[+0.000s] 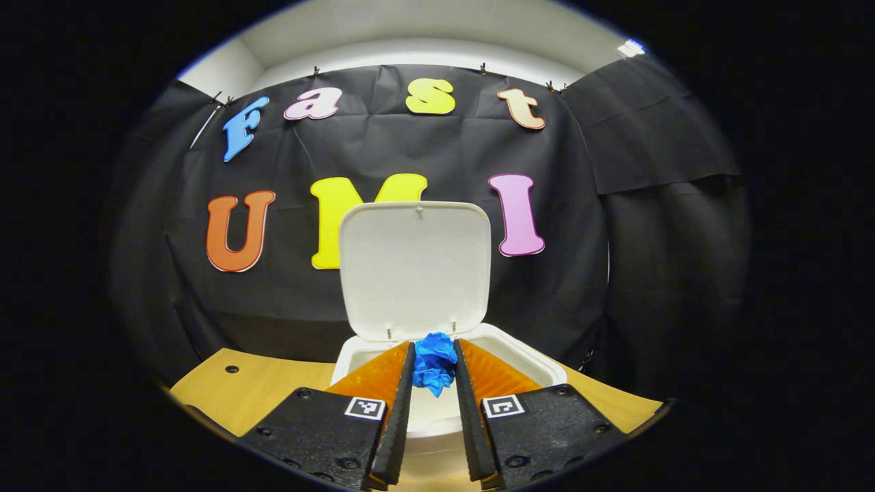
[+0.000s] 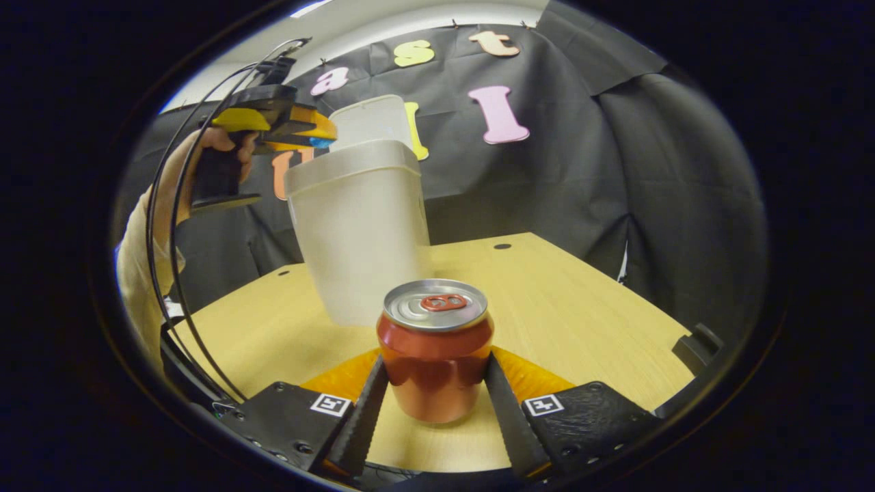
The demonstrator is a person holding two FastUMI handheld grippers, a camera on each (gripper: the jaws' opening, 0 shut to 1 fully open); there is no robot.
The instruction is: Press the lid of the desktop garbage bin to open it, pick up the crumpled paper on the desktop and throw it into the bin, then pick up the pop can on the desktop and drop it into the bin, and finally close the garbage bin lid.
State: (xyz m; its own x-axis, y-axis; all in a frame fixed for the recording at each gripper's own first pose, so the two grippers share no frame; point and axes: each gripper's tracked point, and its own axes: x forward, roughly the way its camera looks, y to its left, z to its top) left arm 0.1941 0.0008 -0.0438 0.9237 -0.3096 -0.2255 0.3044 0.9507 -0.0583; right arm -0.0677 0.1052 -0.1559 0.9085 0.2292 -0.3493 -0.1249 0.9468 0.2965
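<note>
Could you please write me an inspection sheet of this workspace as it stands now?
Surface: wooden table, with small holes.
Job's things: bin upright, lid raised; blue paper held over the bin's opening; can upright on the table.
Clutter: nothing seen.
Grippers: left claw shut on the paper; right claw around the can, contact unclear.
Cables: black cables loop from the left claw, past the hand.
Surroundings: black cloth wall.
</note>
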